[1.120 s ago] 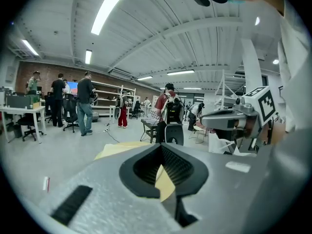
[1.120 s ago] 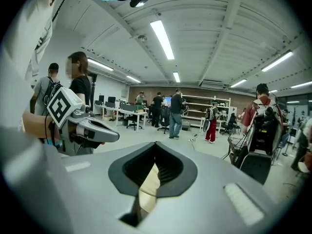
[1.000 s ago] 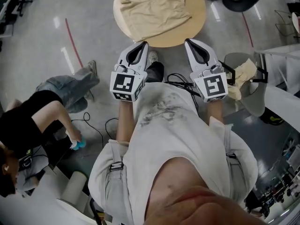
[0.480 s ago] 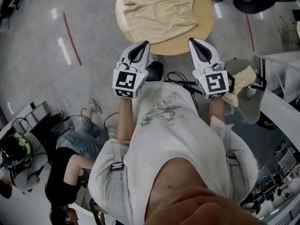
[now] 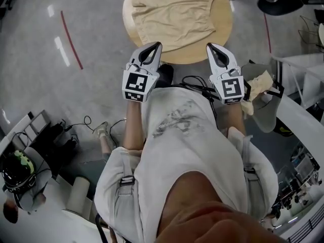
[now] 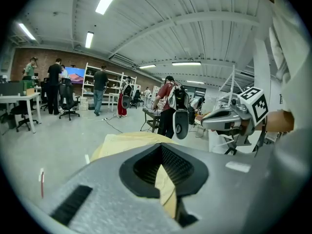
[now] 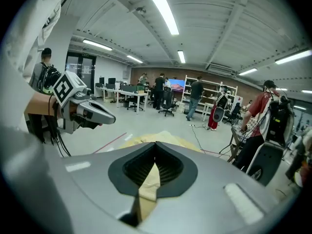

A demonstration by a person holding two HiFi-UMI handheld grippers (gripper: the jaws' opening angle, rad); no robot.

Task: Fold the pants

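Bright overhead strip-lights; fisheye-warped edges

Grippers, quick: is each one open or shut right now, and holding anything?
Left gripper: shut, holding nothing.
Right gripper: shut, holding nothing.
The pants lie ahead on the round table.

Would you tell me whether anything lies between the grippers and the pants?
Nothing visible does: the pants lie spread on the round table, and the left gripper and right gripper, both shut, hang by its near edge.
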